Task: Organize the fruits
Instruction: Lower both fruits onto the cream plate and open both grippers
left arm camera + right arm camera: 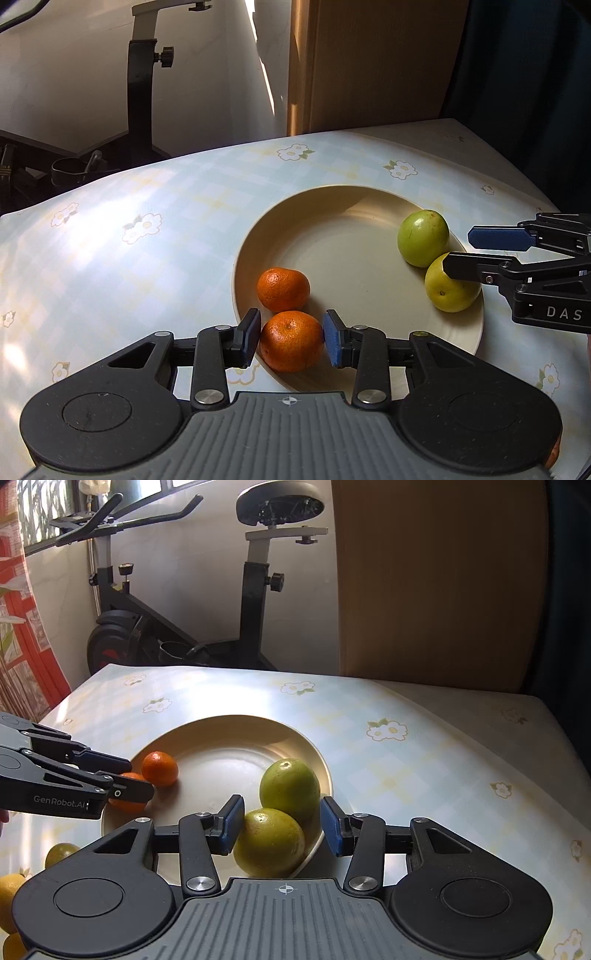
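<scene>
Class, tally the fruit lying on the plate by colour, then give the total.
Orange: 2, one lying free, one between the left gripper's pads.
Green: 1.
Yellow-green: 1, between the right gripper's open jaws.
Total on the plate: 4.

Two tangerines [283, 289] [291, 340], two green citrus fruits [423, 237] [451, 286], one plate [354, 229], two claws [291, 338] [282, 829]
</scene>
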Tool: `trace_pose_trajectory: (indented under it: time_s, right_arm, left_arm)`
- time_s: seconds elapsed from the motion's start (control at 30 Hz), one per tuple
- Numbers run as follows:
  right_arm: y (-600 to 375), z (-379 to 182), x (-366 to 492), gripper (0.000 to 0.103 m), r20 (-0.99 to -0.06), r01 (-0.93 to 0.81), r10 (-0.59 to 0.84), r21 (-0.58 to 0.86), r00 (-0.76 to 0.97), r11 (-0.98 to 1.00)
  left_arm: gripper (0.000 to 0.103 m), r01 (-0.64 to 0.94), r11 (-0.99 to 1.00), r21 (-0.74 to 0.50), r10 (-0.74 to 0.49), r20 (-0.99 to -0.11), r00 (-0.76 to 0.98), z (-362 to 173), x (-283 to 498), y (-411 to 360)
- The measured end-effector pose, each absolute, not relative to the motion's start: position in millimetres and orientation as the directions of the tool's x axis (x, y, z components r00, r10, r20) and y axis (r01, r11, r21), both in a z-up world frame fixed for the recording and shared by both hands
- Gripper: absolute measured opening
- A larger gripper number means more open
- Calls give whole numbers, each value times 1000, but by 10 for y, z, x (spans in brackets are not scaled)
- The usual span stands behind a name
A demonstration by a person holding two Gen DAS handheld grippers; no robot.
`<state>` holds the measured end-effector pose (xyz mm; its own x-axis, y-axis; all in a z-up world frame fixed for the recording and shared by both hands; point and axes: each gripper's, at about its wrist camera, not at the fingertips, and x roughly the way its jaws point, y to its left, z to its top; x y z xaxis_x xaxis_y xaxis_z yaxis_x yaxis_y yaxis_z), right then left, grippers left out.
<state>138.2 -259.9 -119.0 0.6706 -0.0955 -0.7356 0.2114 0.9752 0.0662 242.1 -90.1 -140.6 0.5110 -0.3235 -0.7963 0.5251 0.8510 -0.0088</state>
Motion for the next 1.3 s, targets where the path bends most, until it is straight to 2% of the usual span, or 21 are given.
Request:
trace_pose_trajectory:
  time_s: [0.23,0.4,0.57,1.03,1.2,1.3]
  right_arm:
    - [-2602,-1173,1342,42,-735,231,-108,68,669,970]
    - [-2582,-1093,1268,42,-734,216,-95,72,673,974]
    - [-2549,-983,1192,42,-726,216,-90,83,682,973]
    - [-2342,-745,776,42,-691,219,-59,145,721,965]
    - [-2189,-732,527,42,-683,206,-63,131,728,970]
    - [-2093,-739,373,42,-670,210,-78,118,738,971]
  left_arm:
    - [41,493,869,41,-292,-762,578,-1384,2461,-942]
    - [47,444,895,-54,-321,-770,552,-1356,2525,-837]
    - [47,399,912,-97,-331,-749,574,-1263,2455,-617]
    - [47,357,929,-94,-320,-688,651,-928,1952,-286]
    - [49,337,932,-131,-333,-674,659,-883,1643,-283]
    - [50,332,936,-113,-318,-677,664,-895,1436,-326]
